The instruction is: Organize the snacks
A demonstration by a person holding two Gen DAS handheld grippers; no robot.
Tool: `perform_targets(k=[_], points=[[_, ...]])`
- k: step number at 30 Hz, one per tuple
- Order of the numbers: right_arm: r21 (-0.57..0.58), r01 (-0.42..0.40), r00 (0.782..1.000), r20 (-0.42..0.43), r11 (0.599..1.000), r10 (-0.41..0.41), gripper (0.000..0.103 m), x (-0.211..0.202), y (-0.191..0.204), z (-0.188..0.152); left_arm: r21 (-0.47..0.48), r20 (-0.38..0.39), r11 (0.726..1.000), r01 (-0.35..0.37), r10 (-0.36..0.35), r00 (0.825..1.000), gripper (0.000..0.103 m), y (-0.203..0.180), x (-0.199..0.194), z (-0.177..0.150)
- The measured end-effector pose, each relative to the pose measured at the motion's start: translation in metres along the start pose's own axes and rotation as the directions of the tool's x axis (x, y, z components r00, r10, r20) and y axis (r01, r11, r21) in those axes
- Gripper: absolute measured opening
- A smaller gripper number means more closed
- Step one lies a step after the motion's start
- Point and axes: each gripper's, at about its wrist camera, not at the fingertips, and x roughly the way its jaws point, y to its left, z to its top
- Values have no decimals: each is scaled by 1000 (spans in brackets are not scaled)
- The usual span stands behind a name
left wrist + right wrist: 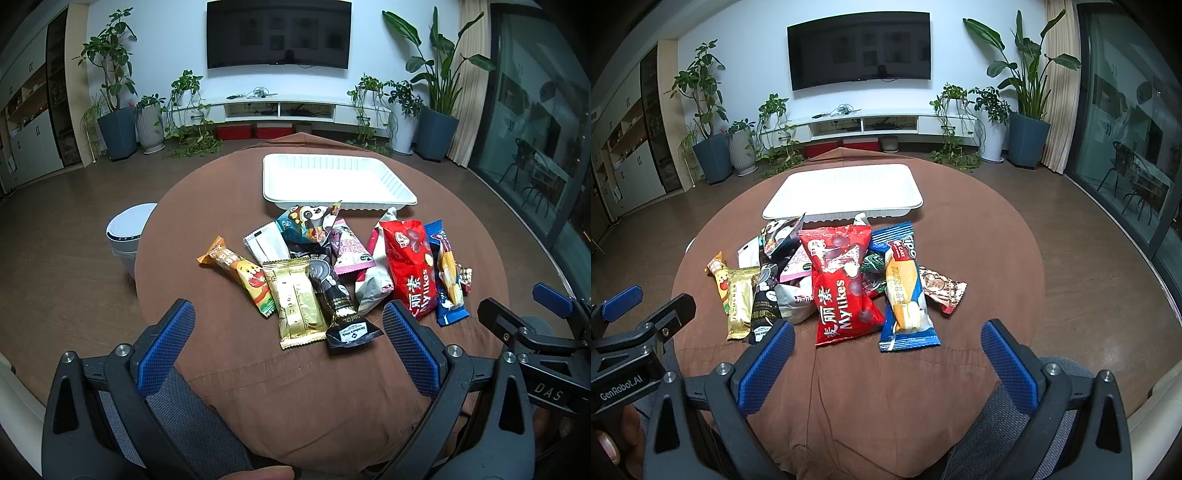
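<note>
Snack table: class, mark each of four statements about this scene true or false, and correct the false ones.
1. The white tray holds no snacks. True.
2. The left gripper is shut on the gold packet. False: both it and the right gripper are open and hold nothing.
3. The red Mylikes bag lies in the tray. False: it lies in the pile on the brown cloth, in front of the tray.
4. The blue cake packet lies beside the red bag. True.
</note>
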Motion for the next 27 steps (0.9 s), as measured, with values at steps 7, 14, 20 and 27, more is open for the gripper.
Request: perform_targets(k=[7, 14, 20, 27], points=[[-1, 0, 1000, 0, 1000, 0, 103, 0, 0, 0, 0, -1, 1000, 1, -1, 1000, 103, 0, 0, -1], [-1, 0, 1000, -1, 1000, 0, 103, 0, 0, 0, 1, -2, 1000, 0, 0, 1000, 103, -1, 1, -2], [-1, 0, 1000, -3, 1000, 0, 103, 1, 0, 0, 1, -3, 1000, 0, 0, 1000, 103, -1, 1, -2], [-1, -1, 1000, -4, 1000, 1, 103, 1, 1, 0, 5, -5, 1000, 2, -2, 1000, 103, -1, 2, -4]])
